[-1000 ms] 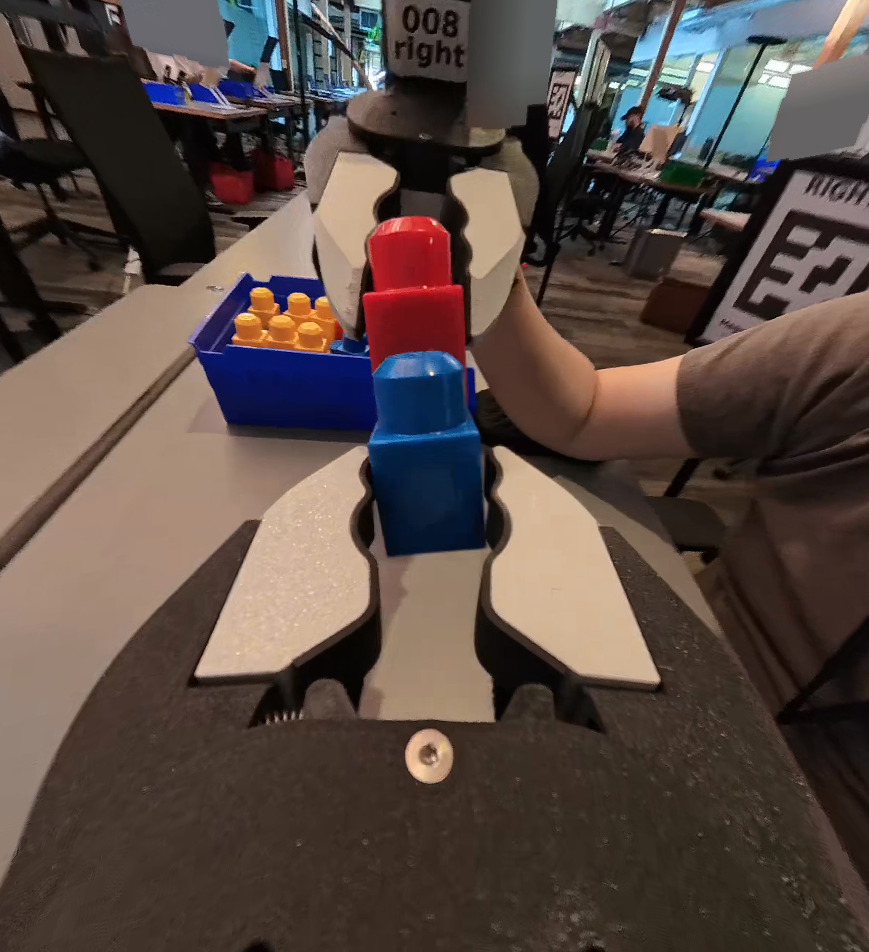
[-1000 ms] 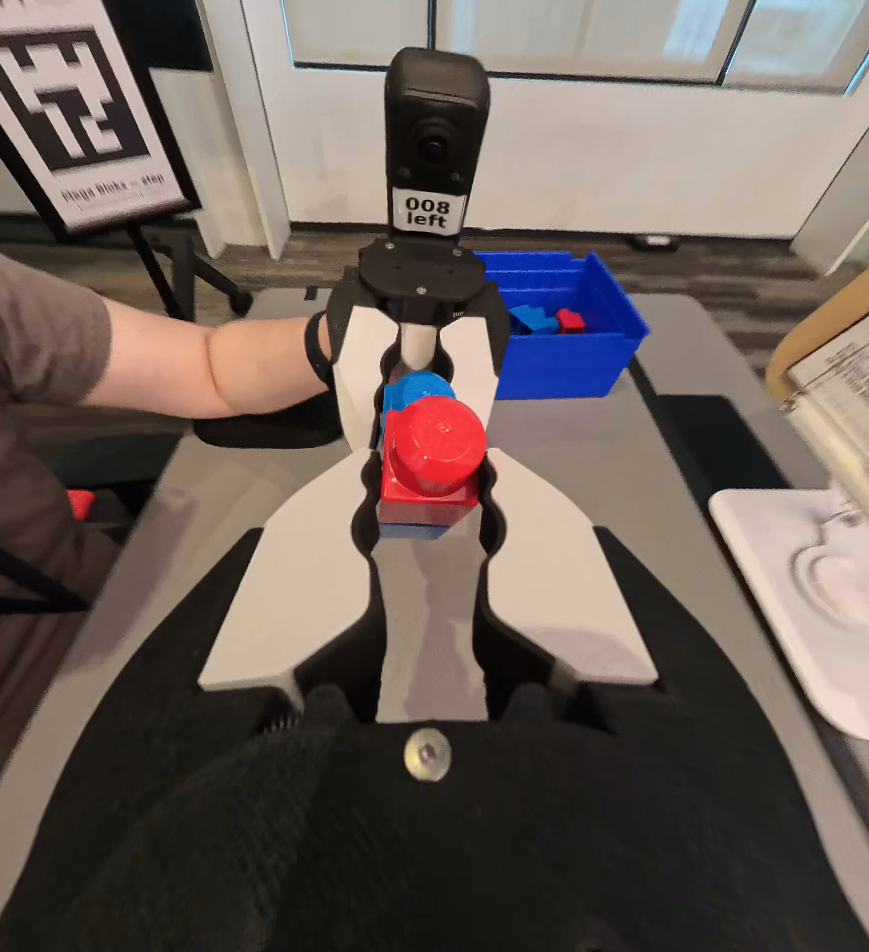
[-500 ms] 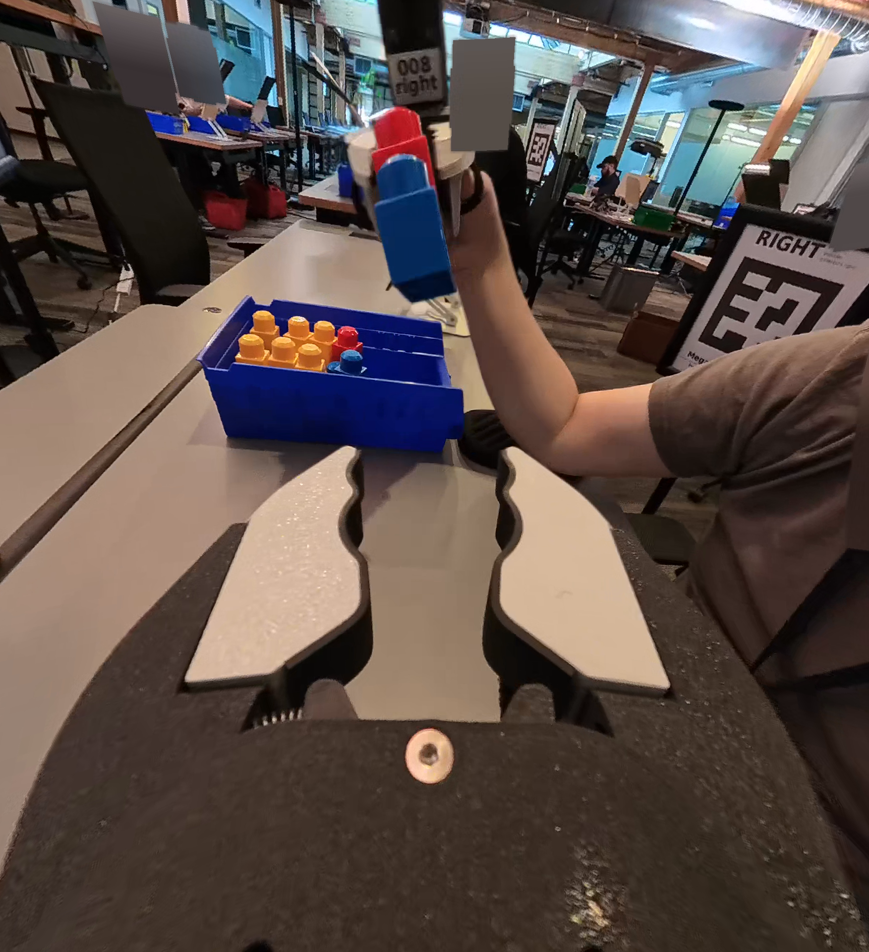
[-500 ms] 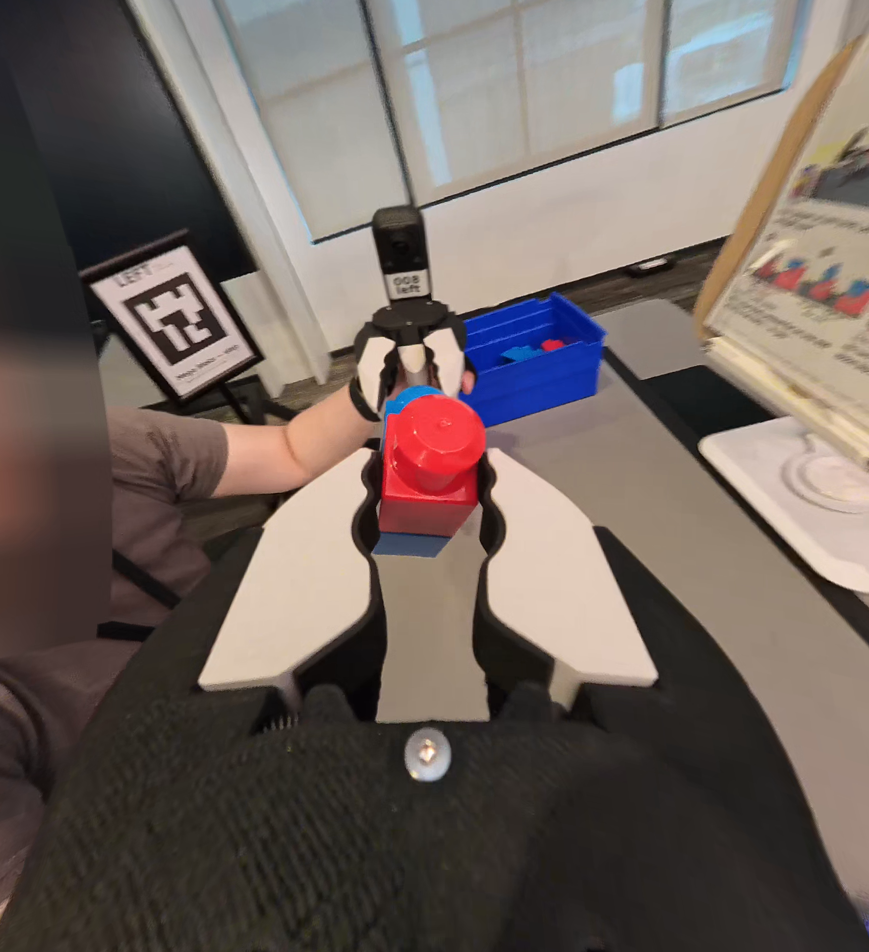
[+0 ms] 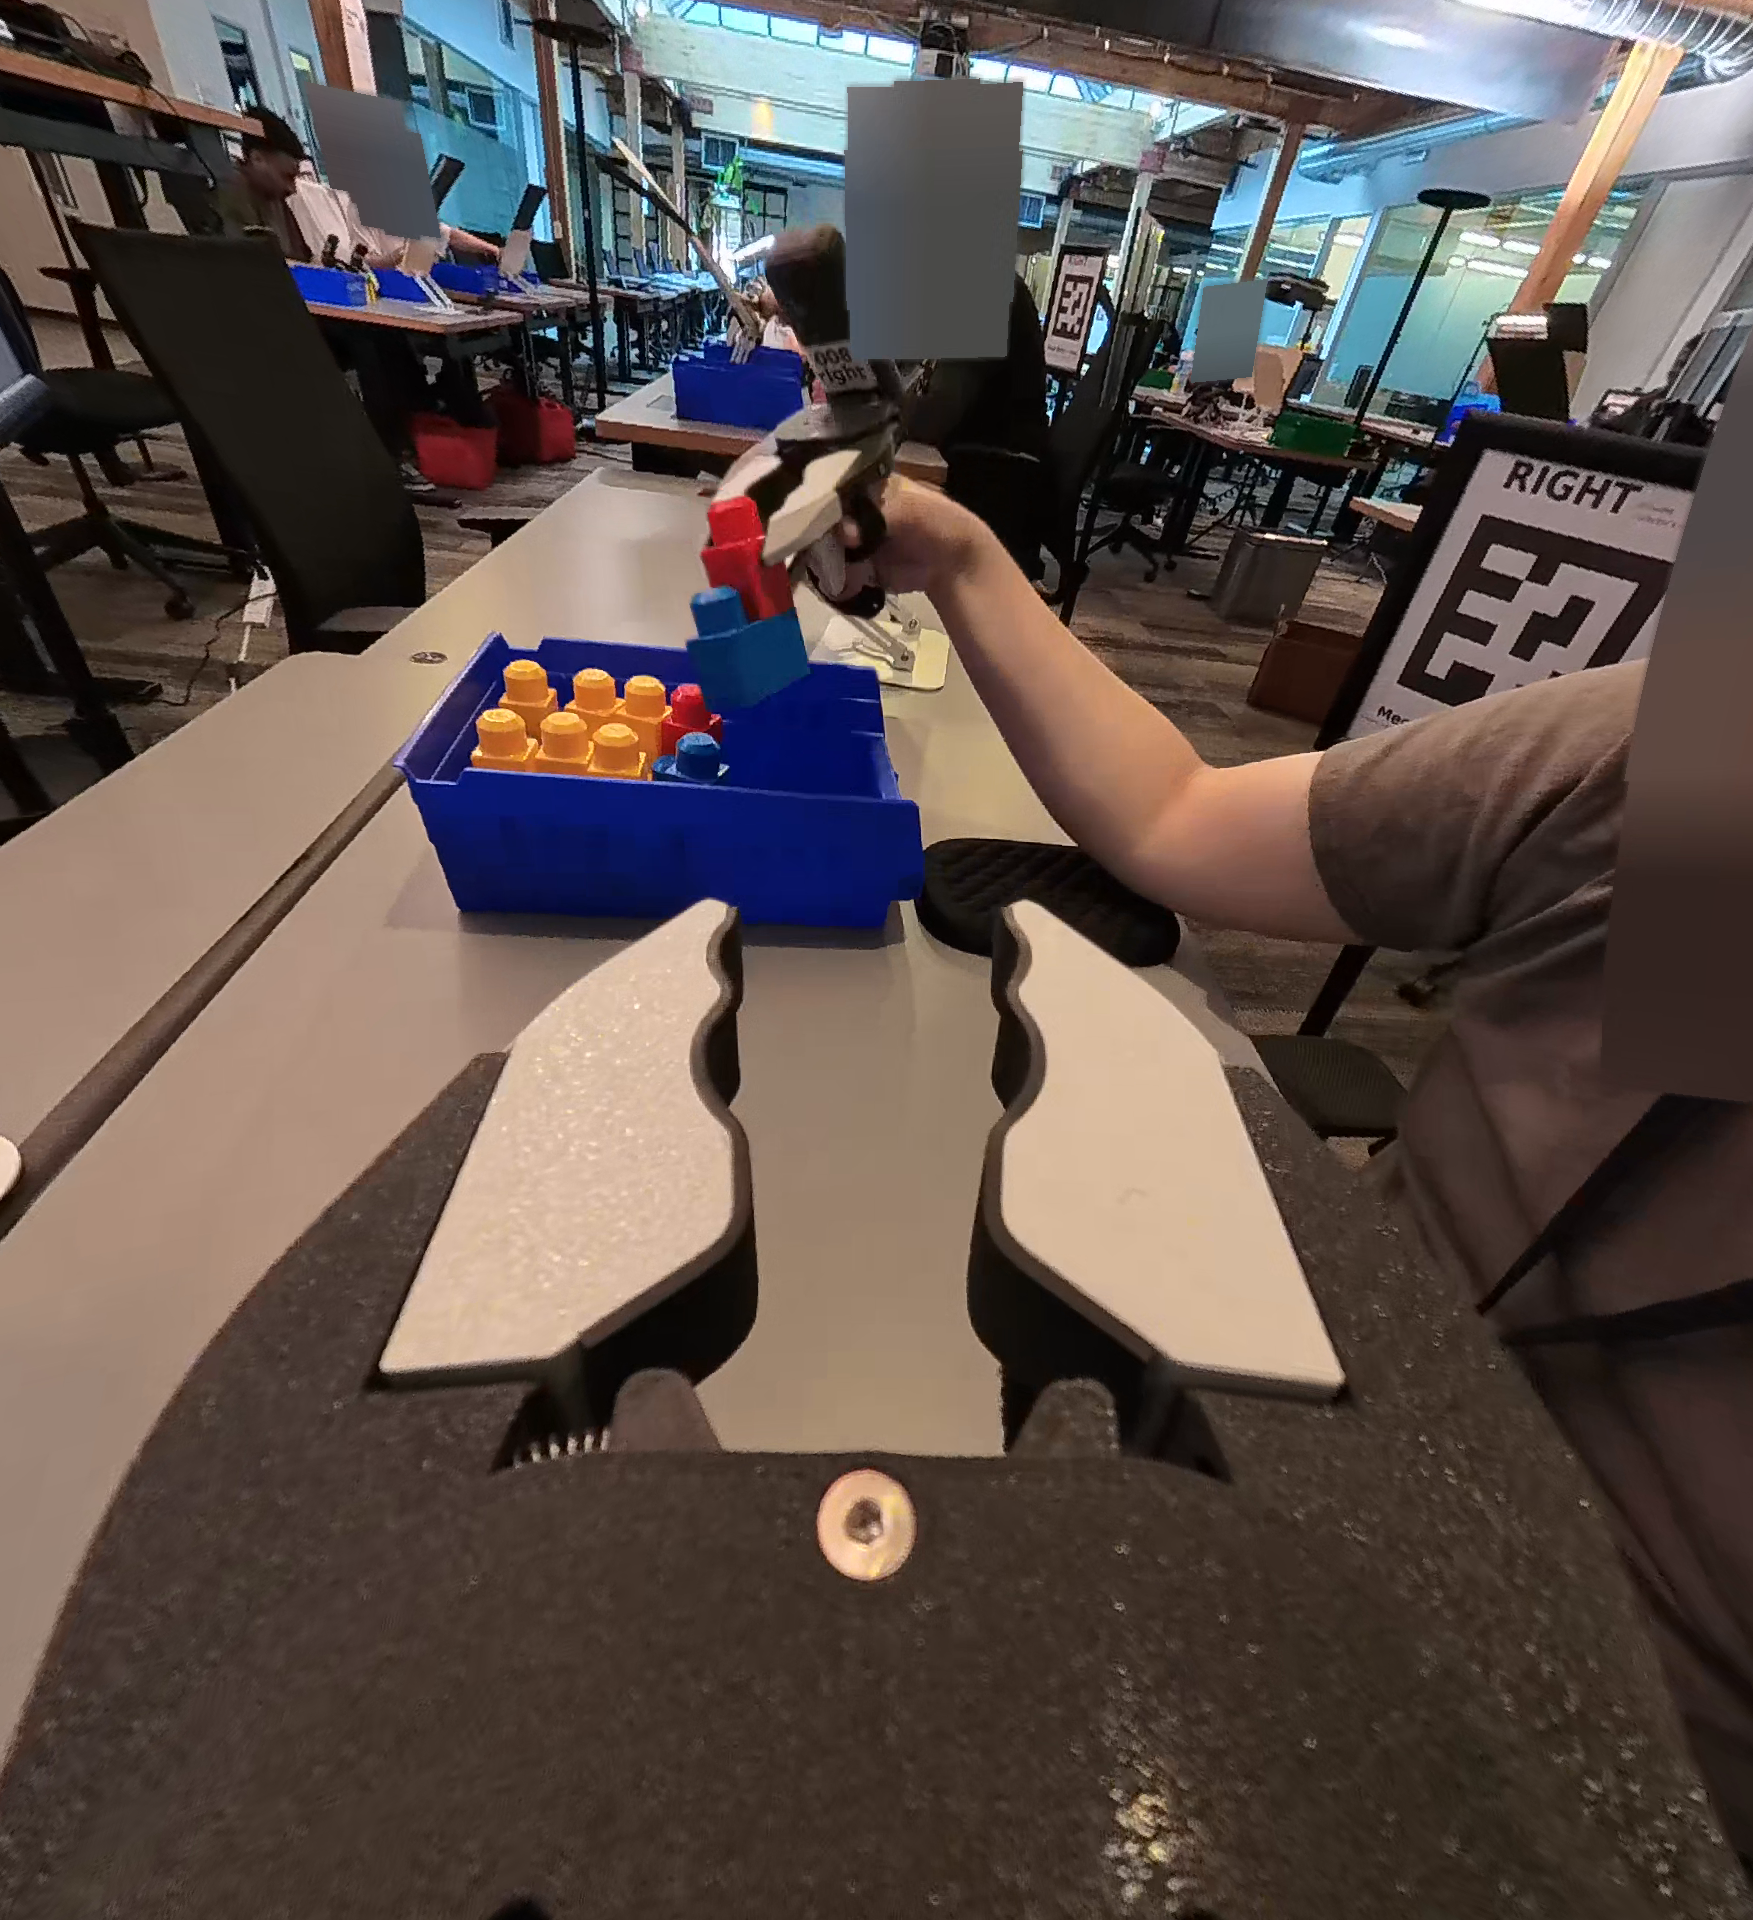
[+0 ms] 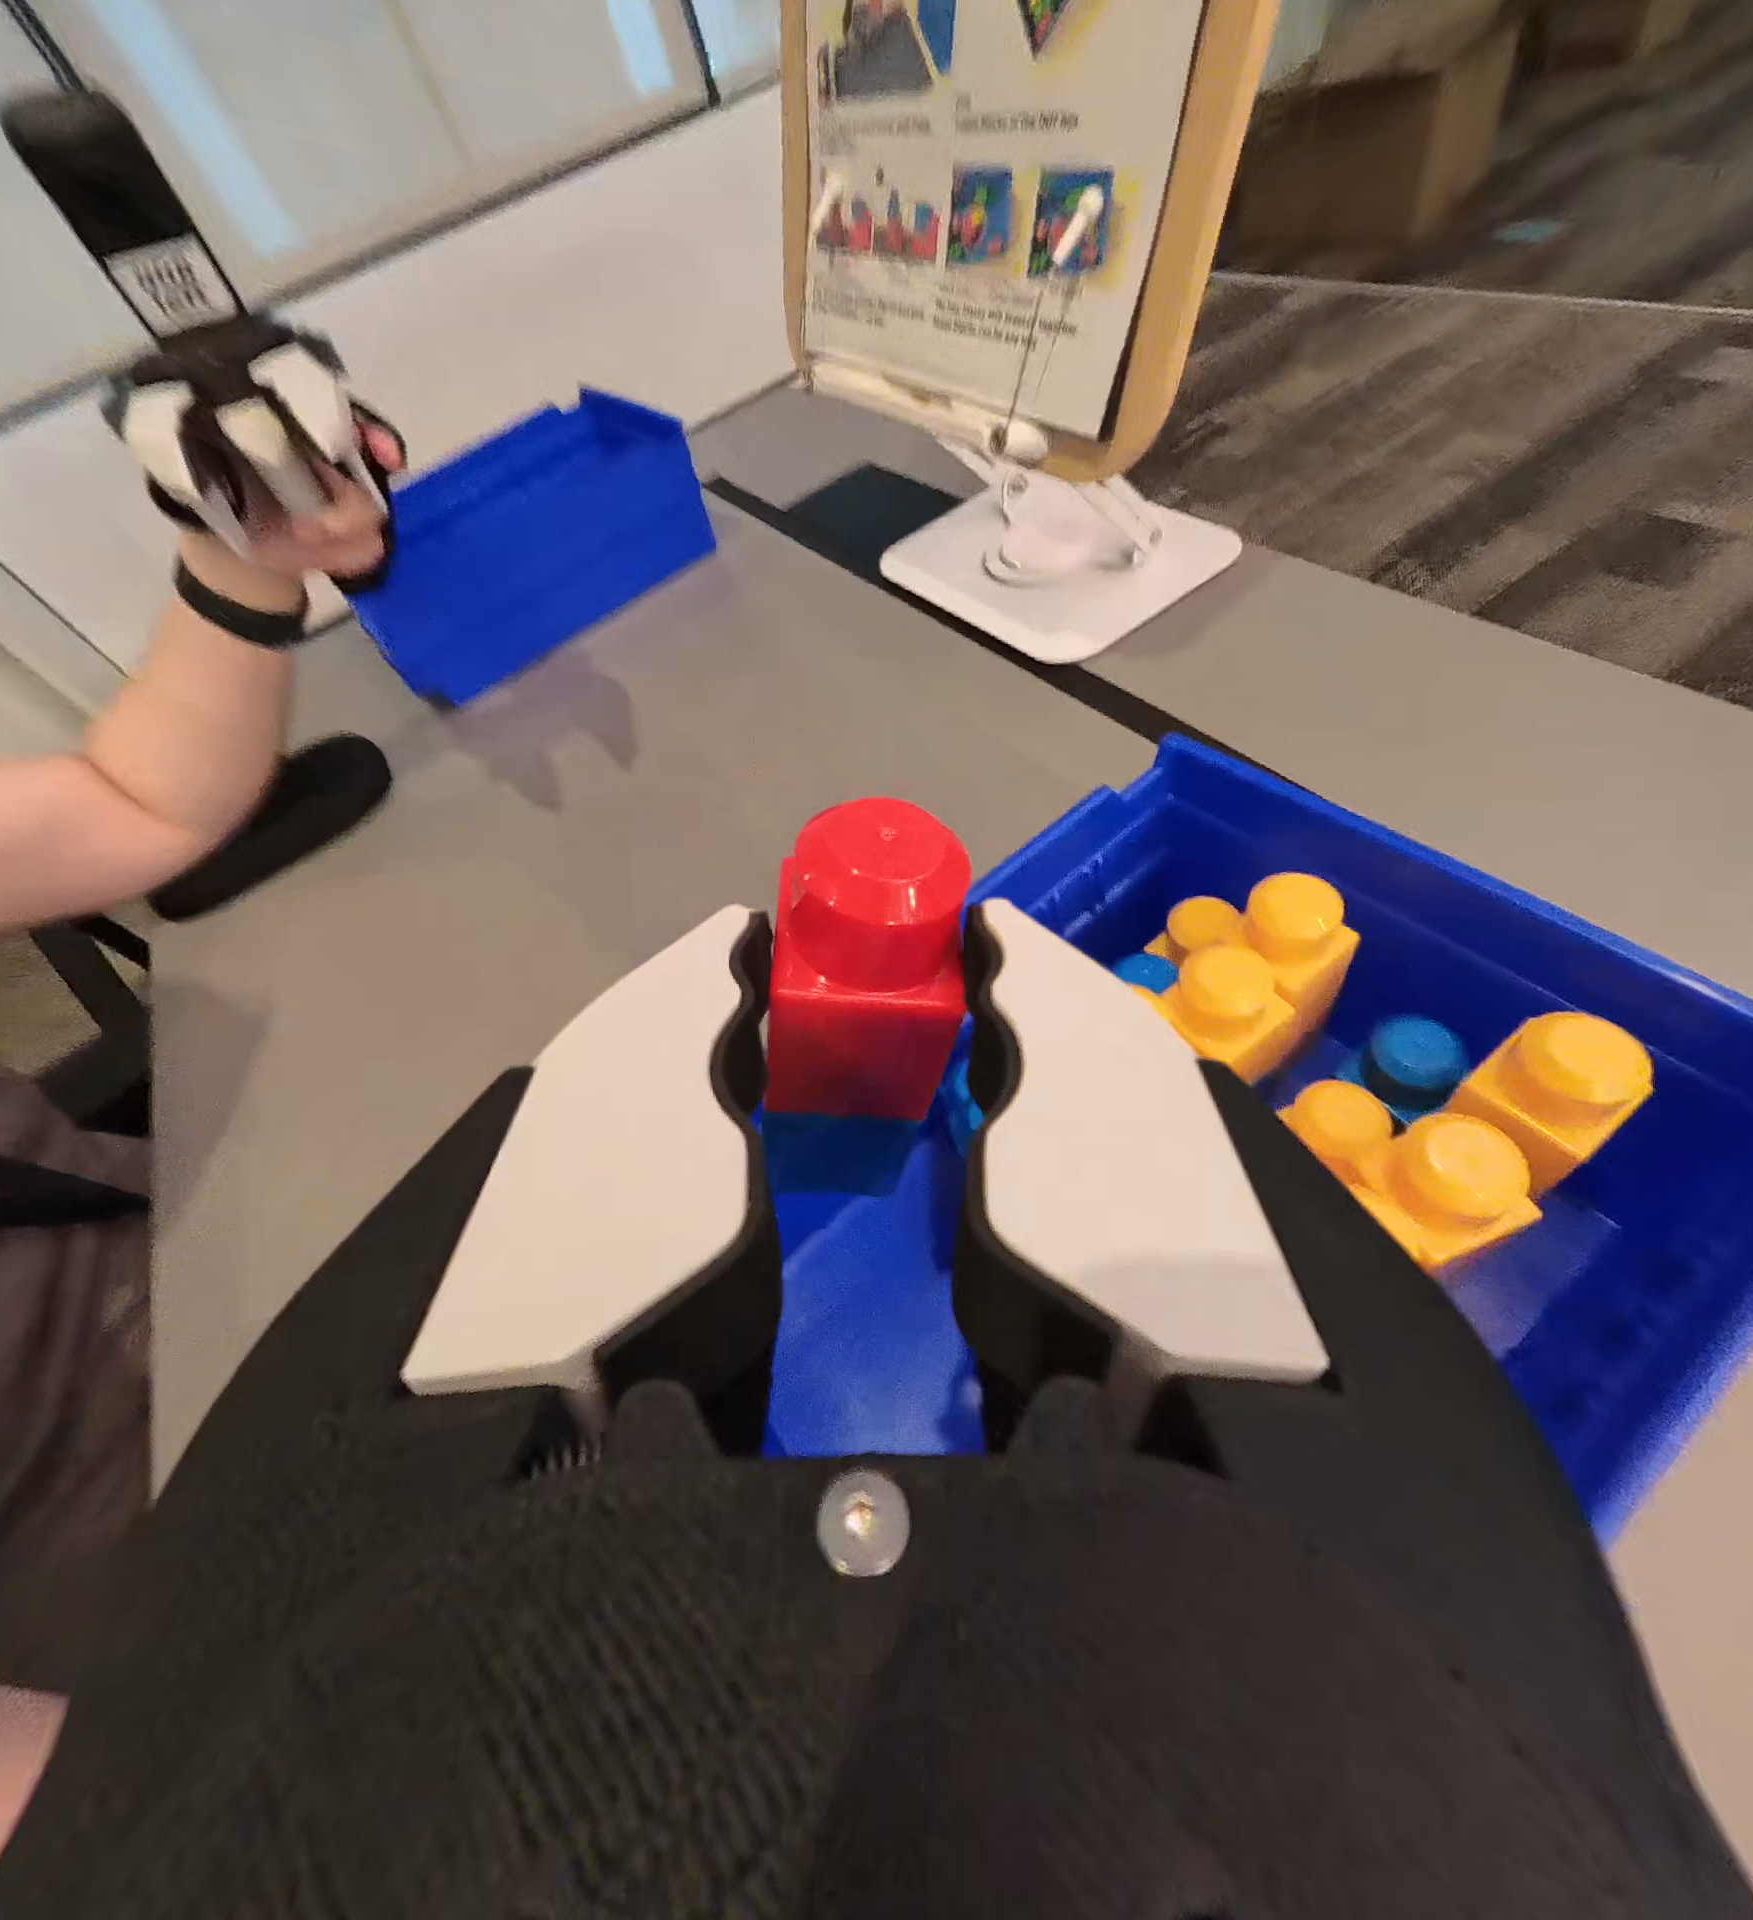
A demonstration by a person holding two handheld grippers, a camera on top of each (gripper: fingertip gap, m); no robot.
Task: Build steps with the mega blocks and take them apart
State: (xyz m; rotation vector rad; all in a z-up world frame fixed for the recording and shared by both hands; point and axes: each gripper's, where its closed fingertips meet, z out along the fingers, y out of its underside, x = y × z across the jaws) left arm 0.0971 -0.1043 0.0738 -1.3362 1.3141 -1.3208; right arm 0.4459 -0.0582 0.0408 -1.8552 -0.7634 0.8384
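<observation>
**Red-and-blue stack held over the bin**

Grey table (image 5: 176, 935) in a wide office of desks and black chairs carries a blue bin (image 5: 664, 842) with orange blocks (image 5: 581, 717), a small red block (image 5: 690, 712) and a small blue block (image 5: 693, 756) inside. The right gripper (image 6: 864, 1023) has its fingers closed against the sides of a red block (image 6: 867, 997), which is stuck on top of a blue block (image 6: 830, 1148); the pair hangs tilted above the near end of the bin (the left wrist view shows it clear of the blocks lying inside). The left gripper (image 5: 864, 971) is empty, its fingers spread apart over bare table just short of the bin. In the right wrist view that same gripper appears blurred at the far left, lifted off the table in front of a second blue bin (image 6: 539, 540). A wood-framed instruction board (image 6: 997, 229) stands on a white base (image 6: 1059, 566) at the far edge of the table. A black pad (image 5: 1048, 904) lies beside the bin, under the person's forearm.
</observation>
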